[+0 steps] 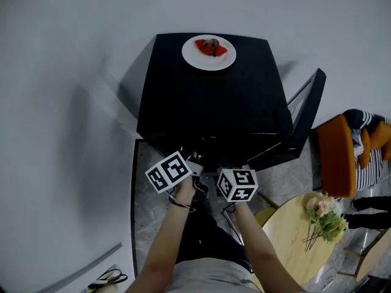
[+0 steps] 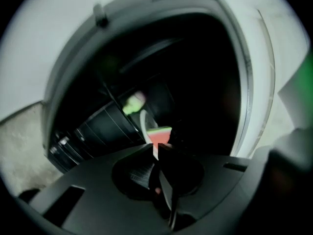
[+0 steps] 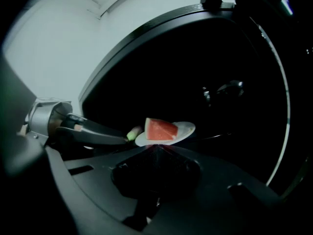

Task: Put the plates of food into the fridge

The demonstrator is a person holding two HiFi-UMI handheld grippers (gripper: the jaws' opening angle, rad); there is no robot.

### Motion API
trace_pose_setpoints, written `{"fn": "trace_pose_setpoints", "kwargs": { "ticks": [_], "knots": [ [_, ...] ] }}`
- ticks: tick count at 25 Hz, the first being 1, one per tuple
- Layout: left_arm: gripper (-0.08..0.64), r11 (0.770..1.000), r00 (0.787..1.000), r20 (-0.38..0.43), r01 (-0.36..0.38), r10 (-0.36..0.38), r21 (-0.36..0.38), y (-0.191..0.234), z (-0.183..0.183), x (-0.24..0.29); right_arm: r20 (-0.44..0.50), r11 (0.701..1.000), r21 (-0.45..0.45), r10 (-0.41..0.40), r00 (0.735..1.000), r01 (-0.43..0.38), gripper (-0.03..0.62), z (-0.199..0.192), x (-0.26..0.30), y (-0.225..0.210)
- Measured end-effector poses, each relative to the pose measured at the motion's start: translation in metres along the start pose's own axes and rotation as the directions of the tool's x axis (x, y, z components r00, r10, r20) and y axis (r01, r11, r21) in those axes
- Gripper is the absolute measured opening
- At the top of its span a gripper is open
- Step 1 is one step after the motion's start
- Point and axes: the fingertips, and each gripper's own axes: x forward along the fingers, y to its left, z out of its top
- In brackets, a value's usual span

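Pinching a watermelon plate at the open fridge front with the left claw, right claw closed alongside; second plate atop the fridge.

— What is sitting on top of the black boxy fridge?
— A white round plate of red fruit pieces is lying flat there, near the far edge. The fridge's door is standing open at the right.
— And the other plate?
— A white plate carrying a red watermelon wedge is hanging level against the dark opening. The right gripper is pinching its near rim, and the left gripper is gripping its left rim with closed fingers.
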Motion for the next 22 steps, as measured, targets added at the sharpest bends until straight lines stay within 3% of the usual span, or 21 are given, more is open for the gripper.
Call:
{"fn": "trace_pose_setpoints", "kwargs": {
  "ticks": [2, 7, 14, 17, 22],
  "knots": [
    [0.023, 0.998, 0.999, 0.019, -0.045, 0.044, 0.036, 0.009, 0.003, -0.006, -0.025, 0.998, -0.013, 0.063, 0.998, -0.063, 0.012, -0.008, 0.003, 0.017],
    [0.023, 0.998, 0.998, 0.029, -0.057, 0.057, -0.003, 0.020, 0.005, -0.017, -0.057, 0.992, -0.003, 0.129, 0.990, -0.130, 0.012, -0.010, 0.024, 0.036],
    [0.023, 0.999, 0.999, 0.023, -0.040, 0.040, 0.013, 0.022, 0.002, -0.033, -0.008, 0.999, -0.039, 0.033, 0.999, -0.033, 0.012, 0.009, 0.031, 0.012],
    [0.023, 0.998, 0.999, 0.011, -0.036, 0.035, 0.043, 0.019, -0.002, -0.034, -0.001, 1.000, -0.004, -0.018, 1.000, 0.018, 0.012, 0.017, 0.033, -0.010],
    [0.023, 0.977, 0.999, 0.010, -0.046, 0.045, 0.209, 0.010, -0.005, -0.036, 0.039, 1.000, -0.009, -0.022, 0.999, 0.023, 0.012, 0.024, 0.016, -0.010]
  ]
}}
